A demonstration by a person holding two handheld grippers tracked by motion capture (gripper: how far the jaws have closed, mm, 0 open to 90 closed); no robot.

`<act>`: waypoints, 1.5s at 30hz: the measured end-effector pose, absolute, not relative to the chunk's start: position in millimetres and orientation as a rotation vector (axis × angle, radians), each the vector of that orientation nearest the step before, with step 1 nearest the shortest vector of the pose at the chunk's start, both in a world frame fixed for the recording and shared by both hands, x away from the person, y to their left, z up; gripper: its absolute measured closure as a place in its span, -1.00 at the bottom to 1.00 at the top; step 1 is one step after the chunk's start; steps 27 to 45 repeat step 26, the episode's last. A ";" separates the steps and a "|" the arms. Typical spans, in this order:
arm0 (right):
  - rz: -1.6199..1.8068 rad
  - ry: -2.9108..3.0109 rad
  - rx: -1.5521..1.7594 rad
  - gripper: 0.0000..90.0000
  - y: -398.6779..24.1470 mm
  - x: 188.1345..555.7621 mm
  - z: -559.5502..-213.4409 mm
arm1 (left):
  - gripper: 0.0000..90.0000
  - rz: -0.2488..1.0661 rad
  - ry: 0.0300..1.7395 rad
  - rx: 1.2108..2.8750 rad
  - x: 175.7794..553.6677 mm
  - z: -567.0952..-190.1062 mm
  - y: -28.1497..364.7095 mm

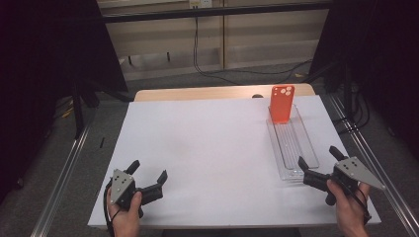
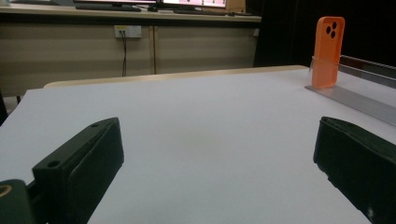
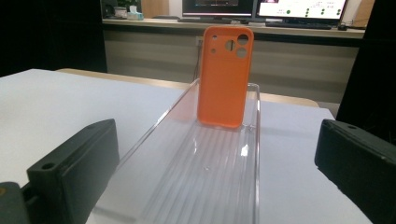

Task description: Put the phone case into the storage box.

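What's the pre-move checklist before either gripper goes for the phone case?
1. Left gripper open, nothing between its jaws: ok.
2. Right gripper open, nothing between its jaws: ok.
3. Orange phone case standing upright at the far end of the clear tray: ok.
4. Right gripper lined up with the tray's near end, case straight ahead in the right gripper view: ok.
5. Tray channel between gripper and case free of objects: ok.
6. Whether the case is slotted firmly or only leaning on the tray's end wall: cannot tell.
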State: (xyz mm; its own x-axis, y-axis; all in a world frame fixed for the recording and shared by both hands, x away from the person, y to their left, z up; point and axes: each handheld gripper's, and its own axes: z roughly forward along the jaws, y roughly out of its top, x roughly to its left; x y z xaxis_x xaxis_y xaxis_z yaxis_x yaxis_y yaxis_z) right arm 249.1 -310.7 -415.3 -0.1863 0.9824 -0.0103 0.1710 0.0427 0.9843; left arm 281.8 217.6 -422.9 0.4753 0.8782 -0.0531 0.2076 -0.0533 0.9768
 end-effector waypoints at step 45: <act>1.257 1.491 1.179 -1.00 -328.1 229.0 -433.6 | -0.98 0.703 0.983 1.555 288.5 -425.5 215.0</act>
